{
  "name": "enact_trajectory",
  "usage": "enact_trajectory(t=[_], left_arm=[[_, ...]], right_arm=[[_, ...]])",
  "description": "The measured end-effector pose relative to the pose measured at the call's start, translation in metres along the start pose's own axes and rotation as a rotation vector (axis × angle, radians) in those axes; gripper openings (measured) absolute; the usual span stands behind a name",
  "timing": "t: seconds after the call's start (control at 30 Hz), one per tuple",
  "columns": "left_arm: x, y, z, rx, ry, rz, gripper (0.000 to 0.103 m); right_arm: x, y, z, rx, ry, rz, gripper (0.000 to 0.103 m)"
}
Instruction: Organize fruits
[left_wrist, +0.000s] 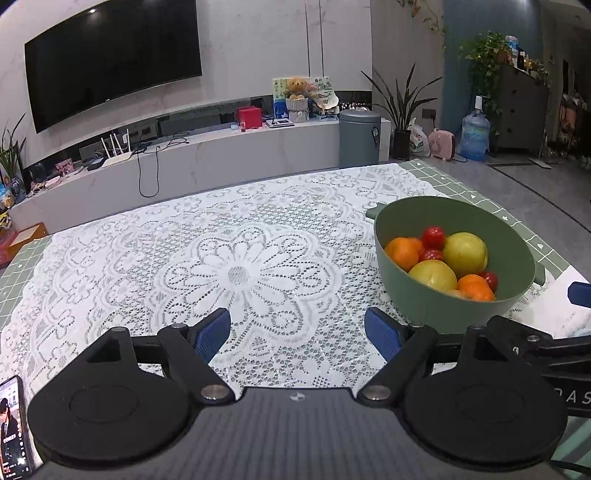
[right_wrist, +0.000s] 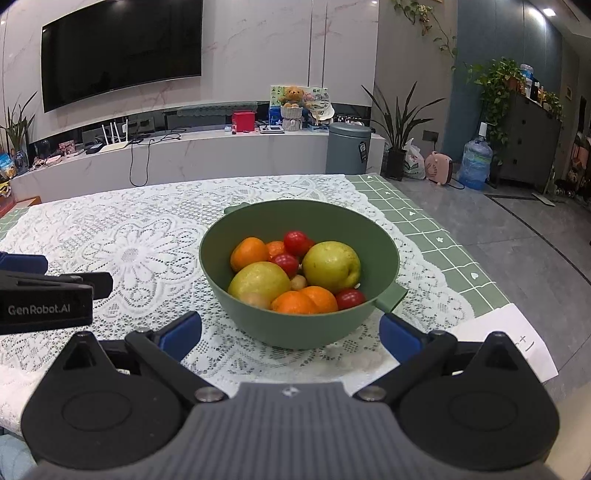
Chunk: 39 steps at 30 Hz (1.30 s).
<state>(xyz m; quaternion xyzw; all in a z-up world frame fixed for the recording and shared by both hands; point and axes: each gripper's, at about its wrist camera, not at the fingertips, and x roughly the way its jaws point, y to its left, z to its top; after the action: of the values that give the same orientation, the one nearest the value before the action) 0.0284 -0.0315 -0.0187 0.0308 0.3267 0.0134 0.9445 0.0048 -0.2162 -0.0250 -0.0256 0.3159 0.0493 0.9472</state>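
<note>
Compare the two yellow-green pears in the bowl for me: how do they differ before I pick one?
The far pear sits higher, toward the bowl's right side, fully exposed; the near pear lies lower on the left, partly hidden behind the green bowl rim. The far pear looks greener, the near one yellower. Both touch oranges and cherry tomatoes.

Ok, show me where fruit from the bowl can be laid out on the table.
Free: the lace cloth left of the green bowl, between the left gripper and the table's far edge. A narrower strip lies behind the bowl. Crowded: right of the bowl, where the white paper sits near the table edge.
</note>
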Motion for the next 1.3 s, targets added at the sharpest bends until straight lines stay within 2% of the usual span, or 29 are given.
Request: enact_trajectory(t=[1.3], left_arm=[[0.0010,0.0046,-0.0031,-0.004,0.024,0.019,0.096]], right_arm=[[0.0040,0.0044,-0.0039,-0.009,0.010,0.026,0.099]])
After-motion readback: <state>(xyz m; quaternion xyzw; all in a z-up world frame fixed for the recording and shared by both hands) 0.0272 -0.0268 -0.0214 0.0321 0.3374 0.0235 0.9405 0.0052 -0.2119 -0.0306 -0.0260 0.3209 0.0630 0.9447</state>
